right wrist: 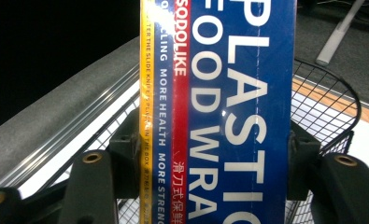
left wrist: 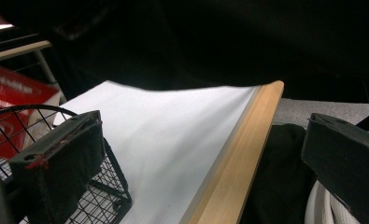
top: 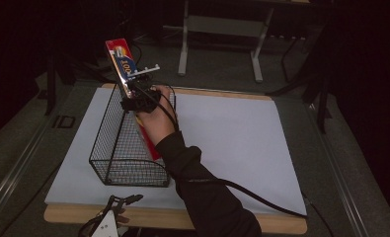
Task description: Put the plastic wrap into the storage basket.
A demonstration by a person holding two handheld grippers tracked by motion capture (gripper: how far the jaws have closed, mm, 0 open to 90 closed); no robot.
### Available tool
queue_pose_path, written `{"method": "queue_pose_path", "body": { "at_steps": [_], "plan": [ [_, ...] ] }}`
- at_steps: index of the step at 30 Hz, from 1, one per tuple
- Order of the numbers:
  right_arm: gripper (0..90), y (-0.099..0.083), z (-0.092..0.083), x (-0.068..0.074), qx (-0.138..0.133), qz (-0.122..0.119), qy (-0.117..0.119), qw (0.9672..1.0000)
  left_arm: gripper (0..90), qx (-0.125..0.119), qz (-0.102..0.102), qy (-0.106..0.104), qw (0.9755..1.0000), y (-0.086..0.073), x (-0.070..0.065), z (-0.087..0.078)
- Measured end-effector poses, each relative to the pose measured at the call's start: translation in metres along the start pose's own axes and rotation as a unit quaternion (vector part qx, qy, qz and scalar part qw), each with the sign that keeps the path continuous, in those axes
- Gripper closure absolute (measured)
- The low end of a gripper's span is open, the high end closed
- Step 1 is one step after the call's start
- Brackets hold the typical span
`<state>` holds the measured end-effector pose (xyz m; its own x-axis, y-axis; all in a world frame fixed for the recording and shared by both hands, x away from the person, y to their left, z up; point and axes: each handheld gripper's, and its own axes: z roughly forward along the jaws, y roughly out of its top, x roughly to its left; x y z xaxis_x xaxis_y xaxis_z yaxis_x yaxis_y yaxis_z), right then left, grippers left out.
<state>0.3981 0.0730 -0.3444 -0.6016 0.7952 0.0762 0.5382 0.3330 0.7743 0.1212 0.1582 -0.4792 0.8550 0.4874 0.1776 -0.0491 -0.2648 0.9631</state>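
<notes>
The right claw [top: 133, 94] grips a wrap box [top: 122, 64], tilted, its lower end already in the wire basket [top: 114, 148]; lowering and release remain. The left claw [left wrist: 196, 154] waits wide open at the bench [left wrist: 229, 168] edge.

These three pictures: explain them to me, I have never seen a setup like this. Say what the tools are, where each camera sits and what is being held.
No robot here: a person holds a hand tool with two jaws in each hand. The high view looks down on a table with a wire basket on it. The right gripper is shut on a long box of plastic food wrap, tilted over the basket. The right gripper view rides on that tool, so the box sits between its jaws. The left gripper waits at the table's near edge, jaws open, holding nothing; its own view looks past the basket's end.
</notes>
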Motion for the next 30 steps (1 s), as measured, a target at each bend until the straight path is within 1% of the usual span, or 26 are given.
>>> {"method": "queue_pose_path", "body": {
  "at_steps": [4, 5, 6, 8, 9, 11, 14, 15, 17, 19, 23, 24, 26, 27, 30],
  "plan": [
    [39.1, -0.006, 0.008, 0.001, -0.001, 0.011, 0.004, 0.9999, 0.0, 0.000, 0.000, 0.000, 1.0000, 0.000, 0.000, 0.000],
    [39.1, -0.012, 0.014, 0.002, 0.002, 0.007, -0.004, 1.0000, 0.0, 0.001, 0.001, 0.000, 1.0000, 0.000, 0.000, 0.000],
    [39.1, -0.014, 0.017, 0.002, 0.002, 0.009, -0.005, 0.9999, 0.0, 0.000, 0.001, 0.000, 1.0000, 0.000, 0.000, 0.000],
    [39.1, -0.019, 0.023, 0.002, 0.008, 0.011, -0.004, 0.9999, 0.0, 0.001, 0.001, 0.000, 1.0000, 0.000, 0.000, 0.000],
    [39.1, -0.019, 0.023, 0.002, 0.008, 0.011, -0.004, 0.9999, 0.0, 0.001, 0.001, 0.000, 1.0000, 0.000, 0.000, 0.000],
    [39.1, -0.025, 0.032, 0.001, 0.019, 0.010, -0.009, 0.9997, 0.0, 0.001, 0.001, 0.000, 1.0000, 0.000, 0.000, 0.000],
    [39.1, -0.031, 0.039, -0.001, 0.029, 0.011, -0.015, 0.9994, 0.0, 0.002, 0.002, -0.001, 1.0000, 0.000, 0.000, 0.000],
    [39.1, -0.031, 0.039, -0.001, 0.029, 0.011, -0.015, 0.9994, 0.0, 0.002, 0.002, -0.001, 1.0000, 0.000, 0.000, 0.000],
    [39.1, -0.035, 0.046, -0.001, 0.040, 0.006, -0.019, 0.9990, 0.0, 0.003, 0.002, -0.002, 1.0000, 0.000, 0.000, 0.000],
    [39.1, -0.037, 0.050, -0.003, 0.048, 0.010, -0.018, 0.9986, 0.0, 0.002, 0.002, -0.002, 1.0000, 0.000, 0.000, 0.000],
    [39.0, -0.042, 0.058, -0.005, 0.060, 0.008, -0.026, 0.9978, 0.0, 0.002, 0.002, -0.002, 1.0000, 0.000, 0.000, 0.000],
    [39.0, -0.043, 0.060, -0.006, 0.063, 0.015, -0.025, 0.9976, 0.0, 0.002, 0.001, -0.002, 1.0000, 0.000, 0.000, 0.000],
    [39.0, -0.045, 0.063, -0.008, 0.070, 0.012, -0.026, 0.9971, 0.0, 0.001, 0.000, -0.003, 1.0000, 0.000, 0.000, 0.000],
    [39.0, -0.046, 0.065, -0.009, 0.075, 0.015, -0.027, 0.9968, 0.0, -0.002, -0.002, -0.004, 1.0000, 0.000, 0.000, 0.000],
    [38.9, -0.050, 0.071, -0.014, 0.090, 0.032, -0.019, 0.9953, 0.0, 0.000, -0.002, -0.004, 1.0000, 0.000, 0.000, 0.000]
  ]
}}
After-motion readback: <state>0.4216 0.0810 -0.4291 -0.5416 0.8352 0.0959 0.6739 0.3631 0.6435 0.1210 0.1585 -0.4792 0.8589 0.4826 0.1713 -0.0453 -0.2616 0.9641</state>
